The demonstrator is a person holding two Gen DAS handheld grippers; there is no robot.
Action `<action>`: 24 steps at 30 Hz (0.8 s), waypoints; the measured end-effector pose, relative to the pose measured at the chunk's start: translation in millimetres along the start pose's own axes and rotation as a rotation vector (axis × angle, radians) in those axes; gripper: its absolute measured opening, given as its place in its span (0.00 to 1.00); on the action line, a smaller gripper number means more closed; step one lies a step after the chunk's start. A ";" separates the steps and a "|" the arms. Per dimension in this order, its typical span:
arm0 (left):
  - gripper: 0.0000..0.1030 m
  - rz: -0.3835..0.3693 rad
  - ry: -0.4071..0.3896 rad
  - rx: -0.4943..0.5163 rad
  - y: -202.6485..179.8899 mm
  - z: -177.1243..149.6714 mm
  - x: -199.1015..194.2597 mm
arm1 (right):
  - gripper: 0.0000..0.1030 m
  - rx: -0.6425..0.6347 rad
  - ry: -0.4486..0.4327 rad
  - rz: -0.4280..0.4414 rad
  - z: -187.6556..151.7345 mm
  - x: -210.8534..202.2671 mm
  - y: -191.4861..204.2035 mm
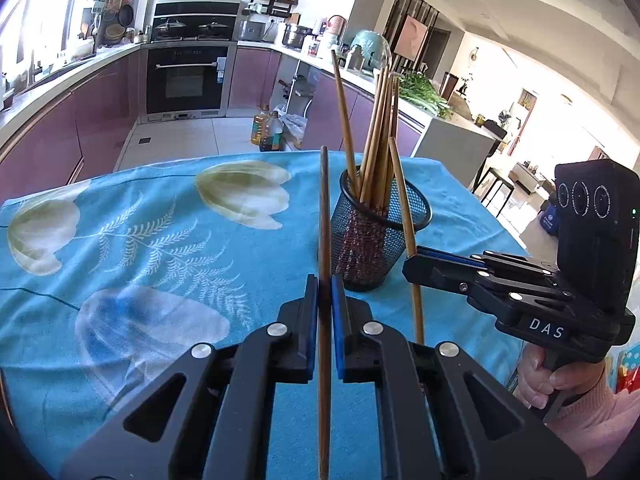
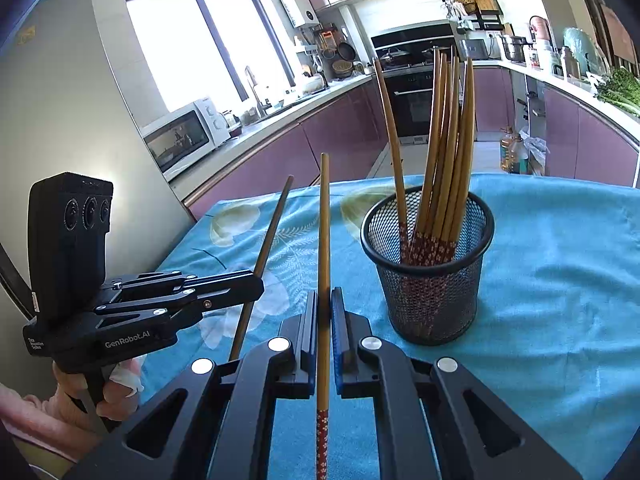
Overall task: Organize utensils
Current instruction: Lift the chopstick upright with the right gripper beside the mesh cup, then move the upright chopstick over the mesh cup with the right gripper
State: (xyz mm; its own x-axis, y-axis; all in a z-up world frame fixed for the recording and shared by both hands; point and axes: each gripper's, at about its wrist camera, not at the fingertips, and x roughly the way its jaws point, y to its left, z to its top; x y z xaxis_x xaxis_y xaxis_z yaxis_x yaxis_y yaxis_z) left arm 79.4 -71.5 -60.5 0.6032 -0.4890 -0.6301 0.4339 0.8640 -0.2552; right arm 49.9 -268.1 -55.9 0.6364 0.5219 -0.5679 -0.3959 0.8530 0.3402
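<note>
In the left wrist view, the left gripper (image 1: 325, 312) has its jaws closed to a narrow slot on one wooden chopstick (image 1: 324, 216), whose long axis runs straight forward along the fingers and tilts upward, its tip ending just left of the black mesh holder (image 1: 380, 236). The holder stands upright on the desk under a blue floral cloth (image 1: 160, 240), ahead and slightly right of these jaws, already carrying a bundle of chopsticks (image 1: 380, 136) that lean together, with one leaning out to the left. The right gripper (image 1: 416, 262) comes in from the right, its jaws pinched on a second chopstick (image 1: 404, 208) standing steeply just beside the holder's right rim. In the right wrist view, the right gripper (image 2: 324, 312) grips its chopstick (image 2: 324, 264) mid-shaft, patterned red end toward the camera, bare tip forward and up; the mesh holder (image 2: 426, 264) lies ahead and to the right, close by. The left gripper (image 2: 256, 280) sits farther left, its chopstick (image 2: 264, 248) slanted up and right. Judging from both views, the right gripper is the nearer one, and its stick needs tipping more upright over the open rim.
</note>
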 end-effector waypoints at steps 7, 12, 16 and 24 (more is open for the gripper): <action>0.07 -0.025 -0.013 0.002 -1.0 2.6 -3.7 | 0.05 -0.001 -0.018 0.000 2.6 -5.6 -0.7; 0.07 -0.033 -0.019 -0.001 -0.3 4.1 -5.8 | 0.05 -0.003 -0.028 0.002 1.7 -9.5 -2.1; 0.07 -0.037 -0.029 0.003 -0.9 5.2 -9.2 | 0.05 -0.003 -0.035 0.001 2.9 -12.3 -3.8; 0.07 -0.051 -0.037 0.017 -4.1 8.7 -14.1 | 0.05 -0.009 -0.057 -0.004 5.9 -17.2 -1.1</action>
State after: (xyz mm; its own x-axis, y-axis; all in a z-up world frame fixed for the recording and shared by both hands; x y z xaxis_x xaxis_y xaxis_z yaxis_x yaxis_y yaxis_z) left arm 74.9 -69.2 -44.1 0.6039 -0.5370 -0.5891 0.4762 0.8357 -0.2736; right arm 43.3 -277.9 -42.1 0.6746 0.5185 -0.5255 -0.3994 0.8550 0.3309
